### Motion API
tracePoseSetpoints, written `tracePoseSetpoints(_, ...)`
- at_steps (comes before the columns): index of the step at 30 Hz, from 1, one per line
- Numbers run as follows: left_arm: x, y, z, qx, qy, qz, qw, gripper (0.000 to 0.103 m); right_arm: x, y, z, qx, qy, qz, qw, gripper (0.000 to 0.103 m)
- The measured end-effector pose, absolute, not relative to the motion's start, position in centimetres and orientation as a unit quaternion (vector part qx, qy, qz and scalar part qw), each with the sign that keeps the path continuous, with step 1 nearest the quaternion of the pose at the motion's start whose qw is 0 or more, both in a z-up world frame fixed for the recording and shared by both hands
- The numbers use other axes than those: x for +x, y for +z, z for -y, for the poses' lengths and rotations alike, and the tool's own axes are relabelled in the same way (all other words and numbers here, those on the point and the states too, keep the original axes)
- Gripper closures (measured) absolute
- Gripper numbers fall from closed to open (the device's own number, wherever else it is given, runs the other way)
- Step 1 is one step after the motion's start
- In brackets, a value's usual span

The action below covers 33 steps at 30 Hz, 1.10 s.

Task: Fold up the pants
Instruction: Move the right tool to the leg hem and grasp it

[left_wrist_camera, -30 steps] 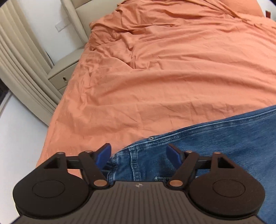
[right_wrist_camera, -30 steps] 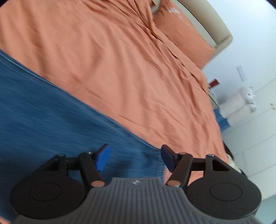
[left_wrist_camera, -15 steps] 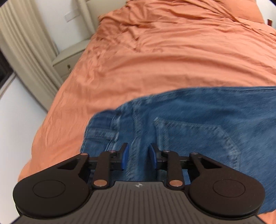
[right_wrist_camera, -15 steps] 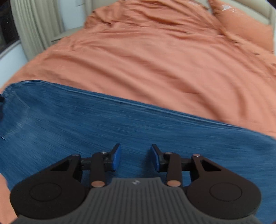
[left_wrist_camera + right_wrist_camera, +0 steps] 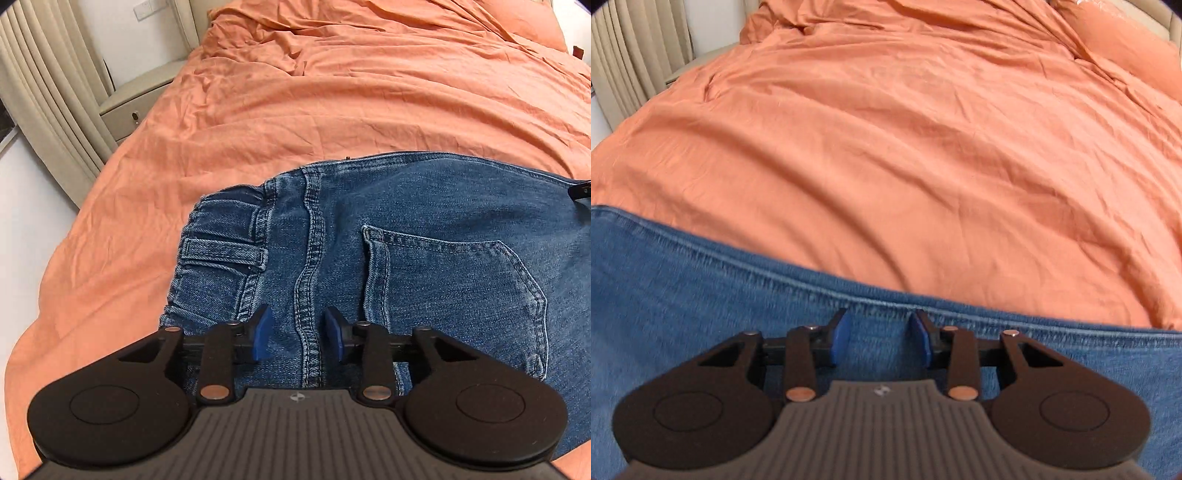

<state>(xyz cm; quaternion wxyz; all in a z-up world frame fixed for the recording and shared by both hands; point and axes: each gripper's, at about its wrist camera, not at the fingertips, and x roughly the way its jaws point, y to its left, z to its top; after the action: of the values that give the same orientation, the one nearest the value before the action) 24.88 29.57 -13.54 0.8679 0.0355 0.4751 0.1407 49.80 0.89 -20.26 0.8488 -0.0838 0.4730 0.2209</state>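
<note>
Blue denim pants (image 5: 424,229) lie flat on the orange bed cover (image 5: 332,92), back side up, with the elastic waistband (image 5: 218,251) at the left and a back pocket (image 5: 454,288) showing. My left gripper (image 5: 297,334) hovers over the seat seam near the waistband, jaws partly open, holding nothing. In the right wrist view a pant leg (image 5: 683,295) runs across the lower frame. My right gripper (image 5: 879,338) is over the leg near its far edge, jaws partly open and empty. A black bit of the right gripper (image 5: 581,190) shows at the left view's right edge.
The wrinkled orange cover (image 5: 905,147) fills the bed beyond the pants. A beige nightstand (image 5: 136,99) and curtains (image 5: 44,92) stand at the left, with white floor (image 5: 26,221) below. An orange pillow (image 5: 1126,48) lies at the far right.
Both grippers narrowed from wide open to partly open. The pants went from the lower edge of the views to lying spread out, with the waistband and pocket now clear under the left gripper.
</note>
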Motion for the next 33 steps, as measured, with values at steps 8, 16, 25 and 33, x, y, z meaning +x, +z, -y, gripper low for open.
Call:
tracePoseSetpoints(8, 23.8, -10.6, -26.7, 0.046, 0.148, -0.436, 0.886, 0.061, 47.1, -16.0, 7.3, 0.011, 0.206, -0.461, 0.863, 0.068)
tracePoseSetpoints(16, 25.4, -6.9, -20.8, 0.024, 0.110, -0.420, 0.900, 0.061, 42.4, -11.8, 29.7, 0.142, 0.059, -0.426, 0.892, 0.065)
tracePoseSetpoints(25, 28.7, -8.4, -12.2, 0.039, 0.070, -0.450, 0.889, 0.061, 39.0, -14.4, 51.8, 0.356, -0.096, -0.398, 0.840, 0.061)
tracePoseSetpoints(33, 33.2, -10.2, -4.7, 0.039, 0.032, -0.478, 0.877, 0.061, 40.7, -20.2, 54.5, 0.458, -0.077, -0.393, 0.794, 0.062)
